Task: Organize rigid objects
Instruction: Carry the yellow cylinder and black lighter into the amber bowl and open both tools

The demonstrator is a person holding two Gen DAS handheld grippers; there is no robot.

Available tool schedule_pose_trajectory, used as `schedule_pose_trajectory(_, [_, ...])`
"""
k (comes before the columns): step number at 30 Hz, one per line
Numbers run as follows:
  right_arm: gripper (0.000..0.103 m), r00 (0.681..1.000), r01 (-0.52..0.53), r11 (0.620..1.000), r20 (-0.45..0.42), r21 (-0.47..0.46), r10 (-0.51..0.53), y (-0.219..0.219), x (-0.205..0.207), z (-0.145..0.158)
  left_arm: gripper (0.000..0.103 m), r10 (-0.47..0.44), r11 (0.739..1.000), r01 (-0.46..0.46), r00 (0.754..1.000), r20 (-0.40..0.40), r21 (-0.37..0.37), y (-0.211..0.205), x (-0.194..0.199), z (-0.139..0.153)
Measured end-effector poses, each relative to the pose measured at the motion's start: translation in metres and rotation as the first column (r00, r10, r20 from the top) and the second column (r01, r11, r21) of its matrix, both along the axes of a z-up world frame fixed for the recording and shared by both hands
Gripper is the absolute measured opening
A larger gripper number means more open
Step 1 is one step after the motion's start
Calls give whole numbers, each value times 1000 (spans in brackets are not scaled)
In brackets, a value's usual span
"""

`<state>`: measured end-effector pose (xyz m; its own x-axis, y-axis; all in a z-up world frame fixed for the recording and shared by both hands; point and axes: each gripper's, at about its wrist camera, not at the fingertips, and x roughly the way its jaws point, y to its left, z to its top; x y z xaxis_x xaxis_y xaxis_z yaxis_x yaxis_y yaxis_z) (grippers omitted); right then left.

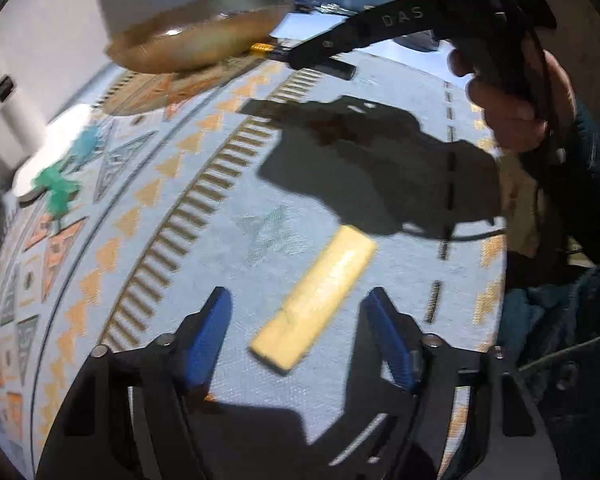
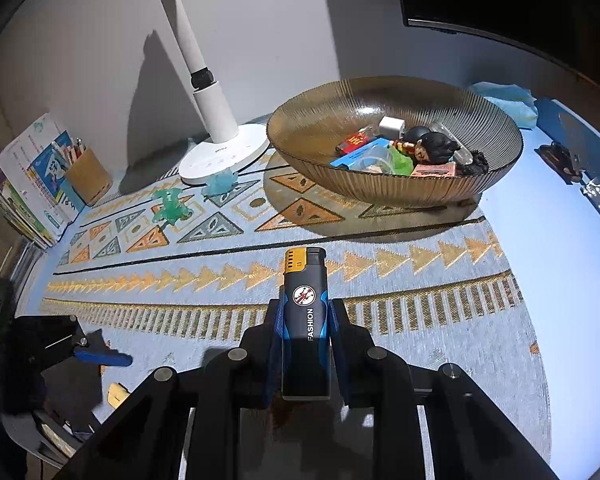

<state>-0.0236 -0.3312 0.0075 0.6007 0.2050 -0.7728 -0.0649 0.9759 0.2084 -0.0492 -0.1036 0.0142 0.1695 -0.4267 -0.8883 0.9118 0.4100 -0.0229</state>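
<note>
Your right hand-held gripper is clamped on a black-and-blue lighter with a yellow cap; the blue pads press both its long sides and the cap end sticks out past the fingertips, held above the patterned mat. Your left hand-held gripper has its jaws apart, with nothing between the pads. A pale yellow block lies flat on the mat just ahead of it, slanted, in line with the gap but not touched by either finger. In the left wrist view your right hand shows at the upper right, gripping its tool, with the lighter's yellow end close to the bowl.

Beyond the lighter, the ribbed amber glass bowl stands on the mat, holding a red packet, a blue card, a white plug, a small dark-haired figurine and other bits. Left of the bowl is the white lamp base, with a light blue toy just in front of it and a green toy nearby on the mat. At the far left of the desk, a stack of books leans beside a brown pencil holder.
</note>
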Motion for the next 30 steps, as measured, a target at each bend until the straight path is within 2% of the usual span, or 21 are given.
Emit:
schedule_pose_trajectory(1, [22,1000,-2,1000,2,0,2,1,-1,1,50,5,1000,-5,1000,0,-2,-2,3,0])
schedule_pose_trajectory(2, [22,1000,-4,1000,5,0,4,1,-2,1,44,15,1000,-15,1000,1,-9,-4,6,1])
schedule_pose_trajectory(3, [22,1000,-3,1000,10,0,3,2,-3,2,26,35,999,-35,999,9,-14,-7,10,1])
schedule_pose_trajectory(4, [22,1000,-2,1000,12,1,2,1,-3,3,21,68,997,-68,997,19,-21,-9,15,1])
schedule_pose_trajectory(7, [22,1000,1,1000,27,17,-1,-2,-5,6,21,224,972,-222,974,21,-70,-12,30,-1])
schedule_pose_trajectory(9, [22,999,4,999,42,33,-5,-6,-5,10,21,319,941,-318,948,-6,-115,-13,43,0])
schedule_pose_trajectory(11, [22,998,13,999,58,50,-16,-10,-6,17,21,386,902,-387,921,-45,-192,-11,56,8])
schedule_pose_trajectory(13, [22,995,30,998,90,61,-36,-18,-7,29,21,422,866,-423,904,-65,-266,-10,66,23])
schedule_pose_trajectory(15, [22,990,51,997,127,64,-59,-26,-5,43,21,467,826,-455,883,-47,-333,-11,75,45])
schedule_pose_trajectory(19, [22,965,124,990,223,66,-136,-51,11,84,21,552,718,-480,834,-7,-504,-18,103,99])
schedule_pose_trajectory(21, [22,952,166,984,248,68,-178,-66,28,99,21,579,658,-489,814,-29,-572,-29,126,123])
schedule_pose_trajectory(24, [22,943,234,969,223,79,-246,-89,67,103,21,590,623,-511,804,-73,-592,-55,162,133])
schedule_pose_trajectory(30, [22,937,313,942,120,124,-327,-122,122,72,21,601,609,-599,776,-190,-520,-115,219,92])
